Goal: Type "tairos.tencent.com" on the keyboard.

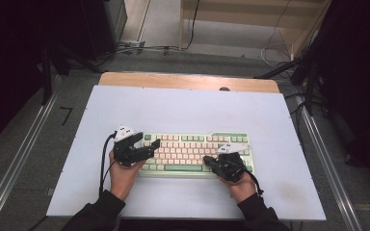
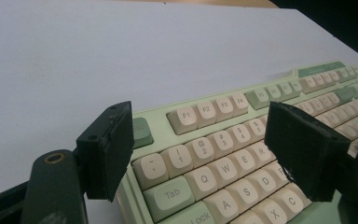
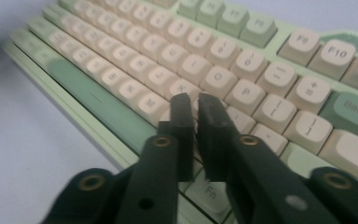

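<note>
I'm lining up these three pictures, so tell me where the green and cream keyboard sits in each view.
High view: the keyboard lies at the centre of the white table top, towards the person's edge.
Left gripper view: it fills the lower right, running from the Tab key up to the far corner.
Right gripper view: it spans the frame diagonally beyond the tongs.
Shared landmark: the dark green spacebar, which is not in the left gripper view.

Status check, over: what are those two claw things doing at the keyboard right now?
Left gripper open, jaws wide over keyboard's left end. Right gripper nearly closed, a slit between jaws, nothing held, tips over the letter keys. Nothing in the way on the table.
</note>
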Action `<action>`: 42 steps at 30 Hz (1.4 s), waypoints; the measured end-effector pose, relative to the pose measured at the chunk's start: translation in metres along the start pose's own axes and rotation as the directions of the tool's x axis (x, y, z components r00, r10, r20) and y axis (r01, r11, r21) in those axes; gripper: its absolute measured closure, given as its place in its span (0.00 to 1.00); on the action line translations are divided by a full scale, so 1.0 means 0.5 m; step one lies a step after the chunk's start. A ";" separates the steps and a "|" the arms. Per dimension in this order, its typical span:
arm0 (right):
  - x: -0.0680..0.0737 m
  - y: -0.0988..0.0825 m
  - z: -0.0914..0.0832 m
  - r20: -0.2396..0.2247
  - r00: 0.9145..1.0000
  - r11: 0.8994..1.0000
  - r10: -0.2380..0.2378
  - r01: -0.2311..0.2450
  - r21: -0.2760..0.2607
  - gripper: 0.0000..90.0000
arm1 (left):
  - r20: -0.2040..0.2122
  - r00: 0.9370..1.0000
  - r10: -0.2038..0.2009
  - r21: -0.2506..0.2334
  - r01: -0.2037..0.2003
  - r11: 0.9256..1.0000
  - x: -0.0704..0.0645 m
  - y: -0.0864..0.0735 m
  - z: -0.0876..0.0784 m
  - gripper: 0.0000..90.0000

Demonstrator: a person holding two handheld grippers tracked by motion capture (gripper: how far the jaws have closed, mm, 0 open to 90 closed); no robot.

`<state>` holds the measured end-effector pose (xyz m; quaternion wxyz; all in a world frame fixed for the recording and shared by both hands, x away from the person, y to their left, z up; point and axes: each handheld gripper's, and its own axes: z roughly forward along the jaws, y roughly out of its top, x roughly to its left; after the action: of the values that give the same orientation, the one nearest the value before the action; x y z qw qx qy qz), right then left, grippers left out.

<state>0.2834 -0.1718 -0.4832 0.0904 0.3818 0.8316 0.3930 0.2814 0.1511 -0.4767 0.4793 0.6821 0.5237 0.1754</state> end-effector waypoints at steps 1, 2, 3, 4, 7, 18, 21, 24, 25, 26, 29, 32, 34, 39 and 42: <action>-0.001 0.003 -0.004 -0.006 1.000 1.000 0.006 -0.006 -0.011 0.78 | -0.001 1.000 0.000 0.000 0.000 1.000 0.000 0.000 0.000 0.27; -0.002 0.006 -0.007 -0.004 1.000 1.000 0.008 -0.008 -0.023 0.66 | -0.001 1.000 0.002 0.002 -0.002 1.000 0.000 0.000 0.001 0.27; -0.004 0.009 -0.010 -0.007 1.000 1.000 0.008 -0.008 -0.031 0.57 | 0.001 1.000 0.004 0.006 -0.004 1.000 0.000 -0.001 0.001 0.27; -0.005 0.011 -0.011 -0.010 1.000 0.999 0.012 -0.012 -0.037 0.50 | 0.003 1.000 0.004 0.007 -0.004 1.000 -0.001 -0.001 0.001 0.27; -0.013 0.015 -0.018 0.001 0.999 0.997 0.034 -0.034 -0.063 0.38 | 0.011 1.000 0.010 0.008 -0.010 1.000 -0.005 -0.002 0.001 0.30; -0.024 0.022 -0.018 0.009 0.998 0.995 0.058 -0.057 -0.083 0.35 | 0.207 0.976 0.069 0.076 -0.086 0.993 -0.036 -0.012 0.015 1.00; -0.025 0.024 -0.017 0.013 0.998 0.995 0.060 -0.059 -0.086 0.35 | 0.244 0.966 0.085 0.118 -0.116 0.986 -0.048 -0.016 0.024 1.00; -0.025 0.025 -0.015 0.011 0.998 0.994 0.064 -0.062 -0.088 0.36 | 0.260 0.961 0.096 0.141 -0.136 0.981 -0.057 -0.021 0.031 1.00; -0.025 0.026 -0.014 0.012 0.998 0.994 0.062 -0.061 -0.089 0.36 | 0.265 0.959 0.101 0.146 -0.143 0.979 -0.060 -0.022 0.033 1.00; -0.025 0.026 -0.014 0.011 0.998 0.994 0.063 -0.061 -0.089 0.36 | 0.269 0.957 0.105 0.152 -0.150 0.977 -0.062 -0.023 0.034 1.00; -0.025 0.027 -0.012 0.013 0.998 0.994 0.063 -0.061 -0.086 0.36 | 0.272 0.955 0.120 0.167 -0.169 0.971 -0.068 -0.027 0.039 1.00; -0.026 0.027 -0.009 0.015 0.998 0.995 0.061 -0.060 -0.083 0.36 | 0.271 0.953 0.134 0.178 -0.186 0.966 -0.073 -0.029 0.041 1.00; -0.026 0.027 -0.008 0.014 0.998 0.995 0.061 -0.060 -0.083 0.36 | 0.267 0.954 0.137 0.185 -0.190 0.964 -0.075 -0.030 0.041 1.00; -0.026 0.029 -0.009 0.014 0.998 0.994 0.065 -0.064 -0.085 0.36 | 0.236 0.959 0.157 0.219 -0.210 0.953 -0.083 -0.033 0.045 1.00; -0.026 0.029 -0.009 0.014 0.998 0.994 0.066 -0.065 -0.086 0.36 | 0.233 0.958 0.166 0.227 -0.219 0.949 -0.086 -0.033 0.045 1.00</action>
<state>0.2987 -0.1779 -0.4716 0.1008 0.4080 0.8002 0.4279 0.2724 0.1024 -0.4903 0.4228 0.7999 0.4183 0.0805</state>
